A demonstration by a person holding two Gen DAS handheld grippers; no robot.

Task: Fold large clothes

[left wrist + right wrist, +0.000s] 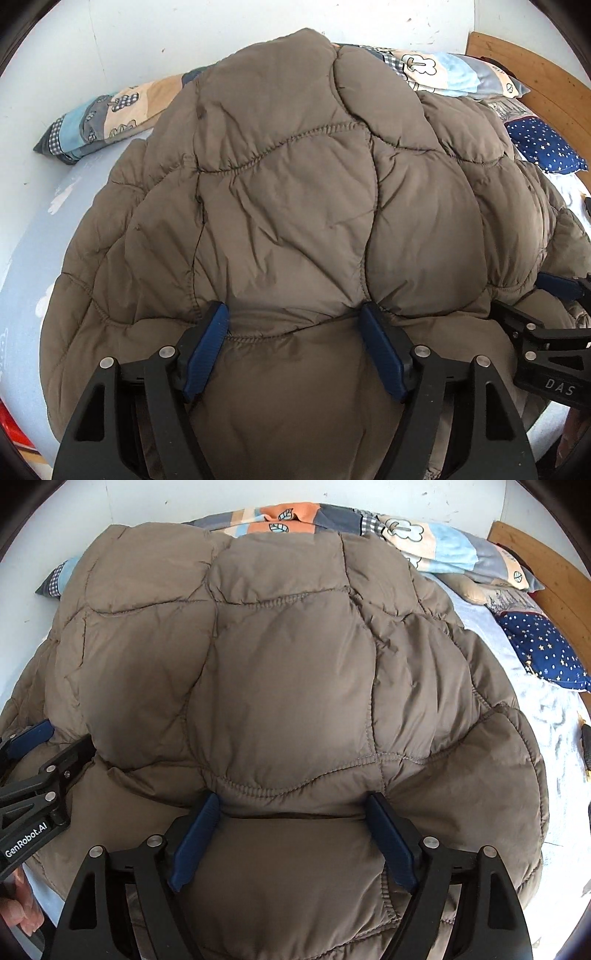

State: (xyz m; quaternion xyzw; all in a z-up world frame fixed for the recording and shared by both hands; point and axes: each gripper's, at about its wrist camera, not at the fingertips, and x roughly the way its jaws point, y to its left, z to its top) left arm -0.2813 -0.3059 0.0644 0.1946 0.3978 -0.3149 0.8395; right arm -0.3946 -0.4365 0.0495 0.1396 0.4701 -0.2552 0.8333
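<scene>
Brown quilted coat [295, 206] hides most of the bed [33, 236] (edges cropped).

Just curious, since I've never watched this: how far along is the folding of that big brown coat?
Done: the quilted brown coat lies doubled over on the bed. In hand: the left tool and right tool stand open at the near fold, gripping nothing. Left: it looks puffy and wide, so probably more folding.

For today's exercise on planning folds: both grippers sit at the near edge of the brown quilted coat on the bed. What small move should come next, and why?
Probably draw both grippers back off the coat. The left gripper and right gripper stand open, with padding bulging between the fingers but not pinched, and the folded layer already lies flat on the bed, so the fold looks released.
</scene>
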